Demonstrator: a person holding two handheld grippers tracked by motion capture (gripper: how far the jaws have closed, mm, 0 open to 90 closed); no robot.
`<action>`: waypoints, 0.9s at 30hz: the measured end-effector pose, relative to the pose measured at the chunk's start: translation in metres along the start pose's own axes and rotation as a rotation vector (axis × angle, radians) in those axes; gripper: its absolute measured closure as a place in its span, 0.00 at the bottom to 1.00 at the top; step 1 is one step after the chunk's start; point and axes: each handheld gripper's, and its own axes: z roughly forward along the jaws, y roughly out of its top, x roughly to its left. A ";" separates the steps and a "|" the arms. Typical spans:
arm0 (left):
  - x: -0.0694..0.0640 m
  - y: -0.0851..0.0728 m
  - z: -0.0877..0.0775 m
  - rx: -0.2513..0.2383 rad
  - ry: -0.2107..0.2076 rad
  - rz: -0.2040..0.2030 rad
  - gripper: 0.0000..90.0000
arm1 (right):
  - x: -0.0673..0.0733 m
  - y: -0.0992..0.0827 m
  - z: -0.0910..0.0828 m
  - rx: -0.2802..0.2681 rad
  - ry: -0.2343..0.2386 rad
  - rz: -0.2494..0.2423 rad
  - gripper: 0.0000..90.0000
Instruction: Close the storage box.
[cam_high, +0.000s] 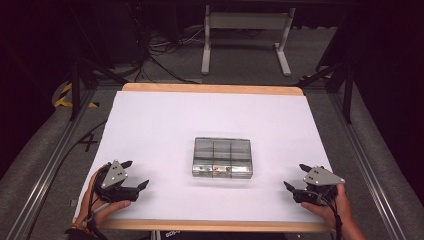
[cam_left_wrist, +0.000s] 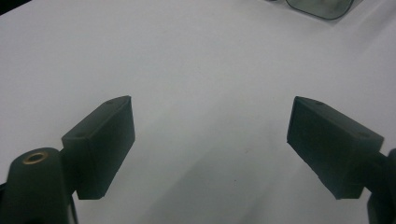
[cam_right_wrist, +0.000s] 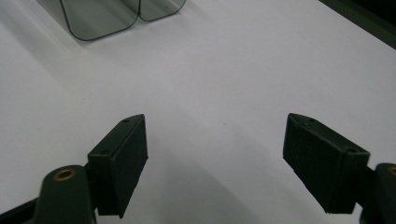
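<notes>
A clear plastic compartment box (cam_high: 222, 157) with its lid down lies in the middle of the white sheet (cam_high: 165, 120). A few small items show through it in the near row. My left gripper (cam_high: 136, 174) rests near the sheet's front left, jaws wide apart and nothing between them. My right gripper (cam_high: 297, 176) sits at the front right, likewise open and empty. In the left gripper view my left gripper (cam_left_wrist: 211, 108) faces bare white sheet, with a corner of the box (cam_left_wrist: 322, 7) at the top. In the right gripper view my right gripper (cam_right_wrist: 215, 122) sees the box (cam_right_wrist: 107, 16) at upper left.
The white sheet covers a wooden table (cam_high: 210, 89) with metal rails (cam_high: 367, 165) along both sides. Beyond the far edge stand a white table frame (cam_high: 245, 37) and loose cables (cam_high: 160, 55) on the grey floor.
</notes>
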 end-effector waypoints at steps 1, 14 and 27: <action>0.001 -0.001 -0.001 -0.012 0.001 -0.008 0.17 | -0.001 -0.002 -0.001 -0.001 -0.006 0.003 0.25; 0.014 -0.014 -0.024 -0.086 0.044 -0.083 0.17 | -0.021 -0.025 -0.016 -0.038 -0.112 0.138 0.18; 0.023 -0.034 -0.025 -0.127 0.077 -0.181 0.12 | -0.028 -0.043 -0.017 -0.097 -0.231 0.263 0.13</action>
